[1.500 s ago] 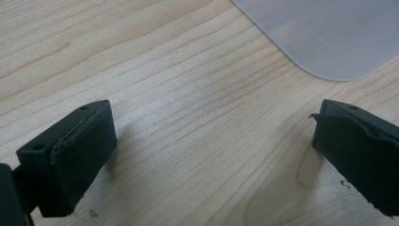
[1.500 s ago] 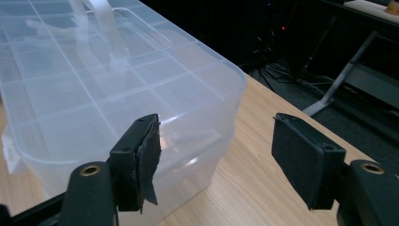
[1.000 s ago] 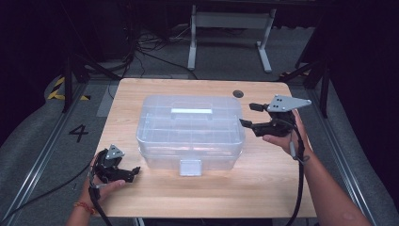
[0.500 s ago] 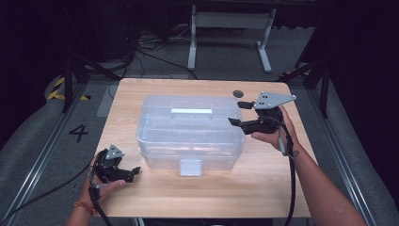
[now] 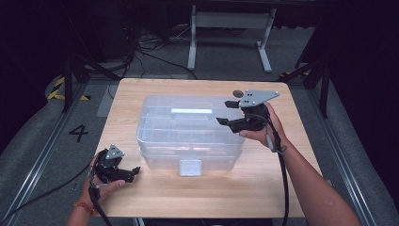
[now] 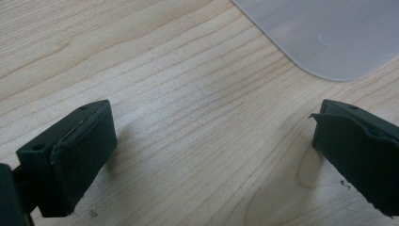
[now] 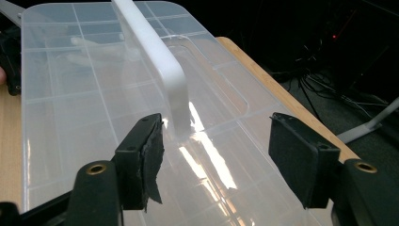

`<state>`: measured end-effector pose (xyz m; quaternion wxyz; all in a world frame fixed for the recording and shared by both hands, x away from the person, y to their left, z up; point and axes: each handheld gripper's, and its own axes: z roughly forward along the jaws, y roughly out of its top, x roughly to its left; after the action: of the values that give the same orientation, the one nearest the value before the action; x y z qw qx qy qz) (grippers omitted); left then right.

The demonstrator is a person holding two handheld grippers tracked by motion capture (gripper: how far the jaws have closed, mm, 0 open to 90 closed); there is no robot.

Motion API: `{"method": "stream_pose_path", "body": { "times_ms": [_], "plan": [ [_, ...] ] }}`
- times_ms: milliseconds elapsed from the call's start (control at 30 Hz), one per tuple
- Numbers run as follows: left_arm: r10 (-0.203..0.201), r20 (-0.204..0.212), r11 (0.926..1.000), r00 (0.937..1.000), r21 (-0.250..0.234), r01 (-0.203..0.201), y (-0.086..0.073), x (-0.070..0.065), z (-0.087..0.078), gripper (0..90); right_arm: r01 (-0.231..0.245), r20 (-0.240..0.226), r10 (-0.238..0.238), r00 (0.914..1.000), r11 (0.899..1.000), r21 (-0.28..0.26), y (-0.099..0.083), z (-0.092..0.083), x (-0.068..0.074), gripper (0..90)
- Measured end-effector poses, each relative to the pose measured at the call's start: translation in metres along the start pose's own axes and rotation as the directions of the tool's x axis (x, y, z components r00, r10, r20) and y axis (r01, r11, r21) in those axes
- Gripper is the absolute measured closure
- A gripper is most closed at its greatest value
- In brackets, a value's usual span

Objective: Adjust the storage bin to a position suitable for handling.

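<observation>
My right gripper (image 5: 227,113), jaws apart and empty, hovers over the clear box (image 5: 188,132) mid-table, its white handle (image 7: 155,56) ungrasped; my left gripper (image 5: 134,172) rests open nearby.

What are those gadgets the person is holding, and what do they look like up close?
Each hand holds a black two-jaw gripper: the left gripper and the right gripper. Each carries a grey three-cornered plate on top and trails a black cable. The jaws end in blocky black pads. The forearms are bare, with a reddish band at the left wrist.
</observation>
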<state>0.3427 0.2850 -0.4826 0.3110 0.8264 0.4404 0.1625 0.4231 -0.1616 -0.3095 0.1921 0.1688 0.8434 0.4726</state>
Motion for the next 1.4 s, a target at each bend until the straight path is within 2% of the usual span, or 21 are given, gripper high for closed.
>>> {"method": "stream_pose_path", "body": {
  "times_ms": [467,600,800,1000,1033,1100,1233,1300,1400],
  "plan": [
    [0.005,-0.002,1.0000,1.0000,0.000,-0.005,0.000,0.000,0.000,0.9,0.003,-0.056,-0.003,0.9984,1.000,0.000,0.009,0.017,0.006,36.9],
    [-0.002,0.000,1.0000,1.0000,0.000,0.002,0.000,0.000,0.000,1.1,0.019,-0.060,-0.018,0.9981,1.000,0.023,0.010,0.022,0.009,37.1],
    [-0.003,0.002,1.0000,1.0000,0.000,0.003,-0.001,0.000,0.000,1.2,0.025,-0.059,-0.023,0.9980,0.999,0.032,0.013,0.026,0.010,40.1],
    [-0.003,0.002,1.0000,1.0000,0.000,0.003,-0.001,-0.001,0.000,1.2,0.047,-0.048,-0.045,0.9979,0.997,0.057,0.016,0.028,0.008,49.2],
    [-0.001,0.000,1.0000,1.0000,-0.002,0.001,-0.001,0.000,0.000,1.3,0.060,-0.049,-0.057,0.9972,0.996,0.060,0.017,0.030,0.008,54.6],
    [0.000,-0.001,1.0000,1.0000,-0.001,0.000,-0.001,0.000,-0.001,1.3,0.075,-0.061,-0.071,0.9956,0.995,0.070,0.018,0.032,0.009,58.2],
    [0.004,0.003,1.0000,1.0000,-0.002,-0.004,-0.001,-0.001,-0.001,1.8,0.098,-0.052,-0.094,0.9942,0.992,0.084,0.020,0.034,0.010,63.9],
    [0.019,0.014,0.9997,0.9997,-0.015,-0.019,-0.002,-0.001,-0.003,5.8,0.094,-0.071,-0.088,0.9936,0.992,0.087,0.021,0.035,0.009,67.7],
    [0.018,0.012,0.9998,0.9998,-0.012,-0.018,-0.002,-0.001,-0.003,6.0,0.089,-0.079,-0.082,0.9935,0.992,0.089,0.021,0.035,0.009,69.7]
  ]
}}
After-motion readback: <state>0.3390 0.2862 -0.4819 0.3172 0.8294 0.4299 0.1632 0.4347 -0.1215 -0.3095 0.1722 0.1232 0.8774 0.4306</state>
